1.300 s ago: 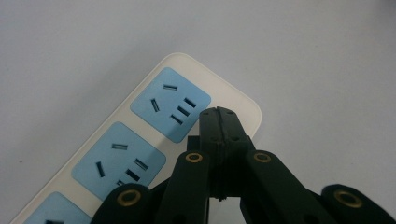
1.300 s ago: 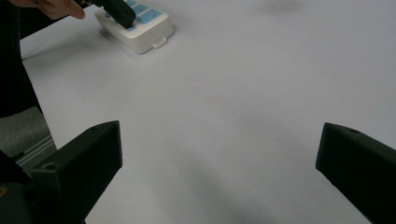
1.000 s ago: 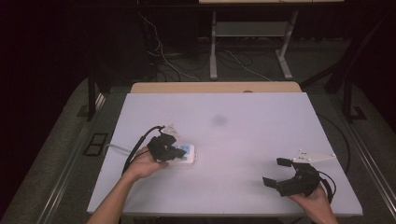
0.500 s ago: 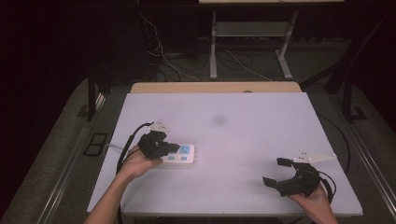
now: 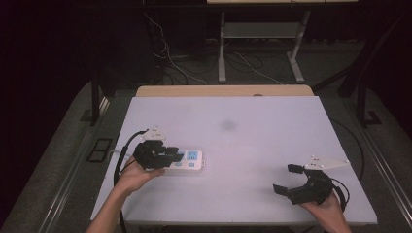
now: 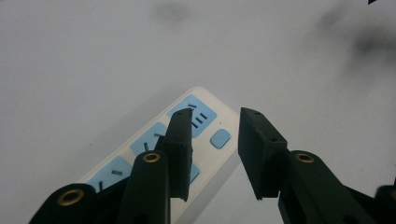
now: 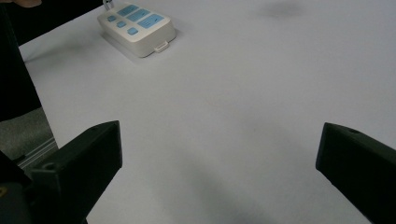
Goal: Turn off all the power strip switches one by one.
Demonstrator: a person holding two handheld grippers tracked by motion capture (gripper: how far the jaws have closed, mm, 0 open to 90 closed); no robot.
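The left gripper (image 5: 171, 156) is hanging just above the white plastic power strip with pale blue socket faces (image 5: 190, 161), which is lying flat on the white table top (image 5: 252, 145) directly beneath and ahead of its jaws. Those jaws have just been opening and are now standing narrowly apart, with nothing clamped between them; in the left gripper view (image 6: 215, 135) the strip's small blue button is showing in the gap, below the pads rather than between them.

The step appears to be letting go of the strip and drawing clear. To do it well, the person should be lifting straight off until the tips are above the casing, so that no pad is dragging the light body sideways or catching the button, and only then be swinging the hand away.

The left forearm is coming in from the near edge, the hand wrapped over the gripper's body, wrist raised, the jaws slanting down and forward over the strip's near end, the cable looping behind it.

The right gripper (image 5: 289, 178) is resting well off to the far side of the strip, near the table's front edge, its jaws spread wide and holding nothing, as the right gripper view (image 7: 219, 154) is showing.
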